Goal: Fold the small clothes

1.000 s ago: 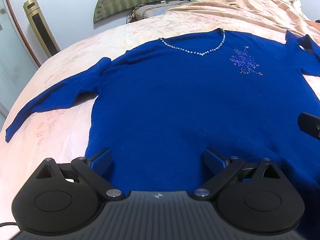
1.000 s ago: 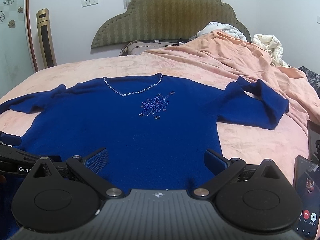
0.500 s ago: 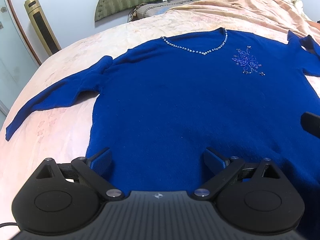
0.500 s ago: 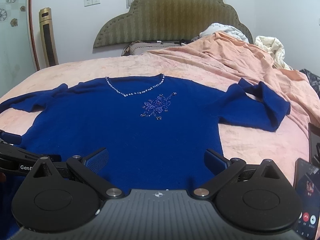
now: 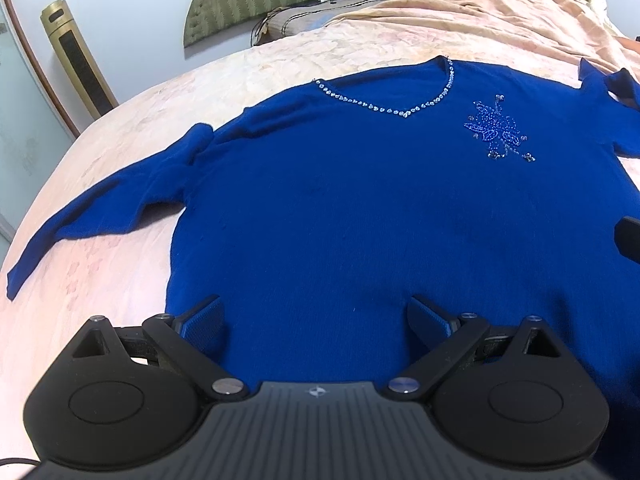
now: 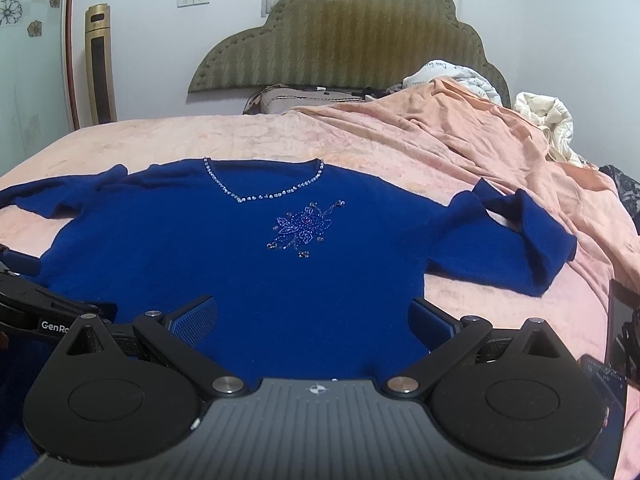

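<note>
A blue sweater [image 5: 360, 208] lies spread flat, front up, on the pink bed [image 5: 120, 280], its hem toward the two grippers and its neckline toward the headboard [image 6: 340, 40]. A line of clear beads [image 6: 260, 192] trims the V-neck, and a beaded flower [image 6: 304, 228] sits just below it, off to one side of the chest. One sleeve [image 5: 100, 208] stretches straight out across the bed; the other sleeve [image 6: 520, 240] is bent back on itself, its cuff end doubled over (it makes a thick fold near the rumpled orange blanket [image 6: 460, 128]).

The left gripper [image 5: 316, 316] hangs over the hem near one lower corner, fingers spread wide apart with nothing between them. The right gripper [image 6: 312, 316] sits over the hem near the other corner, its fingers likewise wide apart and holding nothing. Whether either one's tips touch the knit, I cannot tell.

A phone [image 6: 604, 392] with a lit screen lies on the bed just beside the right gripper. A tall gold tower [image 6: 100, 64] stands against the wall next to the bed.
</note>
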A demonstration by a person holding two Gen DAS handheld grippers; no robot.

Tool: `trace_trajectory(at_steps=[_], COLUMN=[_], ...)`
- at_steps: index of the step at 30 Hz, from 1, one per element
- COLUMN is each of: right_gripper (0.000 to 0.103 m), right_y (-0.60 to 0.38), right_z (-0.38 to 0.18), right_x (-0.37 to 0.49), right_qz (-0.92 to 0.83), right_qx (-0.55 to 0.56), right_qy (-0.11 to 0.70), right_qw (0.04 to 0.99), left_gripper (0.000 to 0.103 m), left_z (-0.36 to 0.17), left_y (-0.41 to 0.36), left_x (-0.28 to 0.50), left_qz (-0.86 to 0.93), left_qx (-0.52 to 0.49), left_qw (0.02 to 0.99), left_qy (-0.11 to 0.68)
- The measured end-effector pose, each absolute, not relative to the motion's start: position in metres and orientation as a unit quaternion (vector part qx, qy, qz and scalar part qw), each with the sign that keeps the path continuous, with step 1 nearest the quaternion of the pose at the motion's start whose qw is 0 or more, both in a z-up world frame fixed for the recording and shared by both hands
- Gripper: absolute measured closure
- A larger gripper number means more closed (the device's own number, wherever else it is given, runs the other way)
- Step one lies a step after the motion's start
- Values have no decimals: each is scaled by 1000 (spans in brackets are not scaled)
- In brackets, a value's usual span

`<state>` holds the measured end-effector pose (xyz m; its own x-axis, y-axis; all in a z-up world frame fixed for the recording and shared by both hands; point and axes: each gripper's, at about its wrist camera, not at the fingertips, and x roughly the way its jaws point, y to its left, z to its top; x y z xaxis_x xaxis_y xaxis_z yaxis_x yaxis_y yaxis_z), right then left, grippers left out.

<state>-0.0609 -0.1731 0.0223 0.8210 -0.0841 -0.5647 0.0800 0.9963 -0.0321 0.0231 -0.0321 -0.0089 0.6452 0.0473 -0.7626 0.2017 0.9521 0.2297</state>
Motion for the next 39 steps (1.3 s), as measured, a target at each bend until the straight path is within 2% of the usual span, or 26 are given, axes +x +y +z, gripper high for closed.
trace_trajectory(at_steps=[10,16,21,26,28,30,32,34,38,39], right_gripper=[0,2,8,19,31,36,41,50,54,59], right_y=[-188,-205,-253,-332,-354,-369,-378,-380,-376,-374], right_z=[28,38,43,33,25,12,-4,-16,-30,-33], right_x=[-43,-36,-14,38,63,89,112,125,143,147], right_qz=[-28,-13,-78,-136,-161,-164,-139,-101,-38,-26], right_qx=[-3,-43,-128,-172,-221,-277,-333,-365,-386,-387], right_qy=[305,294,278,292,298,315,335,345,362,371], right_qw=[952,955,949,931,915,893,870,859,848,844], left_gripper=[4,4,4,4,4,4,4,4,4,4], left_z=[-7,-5,-6,-9,-10,-10,-11,-11,-13,-14], left_y=[-48,-59,-67,-69,-69,-69,-68,-67,-67,-68], left_x=[43,50,53,59,61,63,65,68,73,73], left_qz=[-45,-57,-67,-67,-65,-61,-56,-50,-46,-46], left_qx=[159,163,179,186,187,190,194,197,199,200], left_qw=[894,896,894,890,890,889,889,889,887,886], left_qy=[417,410,406,410,412,412,411,411,415,415])
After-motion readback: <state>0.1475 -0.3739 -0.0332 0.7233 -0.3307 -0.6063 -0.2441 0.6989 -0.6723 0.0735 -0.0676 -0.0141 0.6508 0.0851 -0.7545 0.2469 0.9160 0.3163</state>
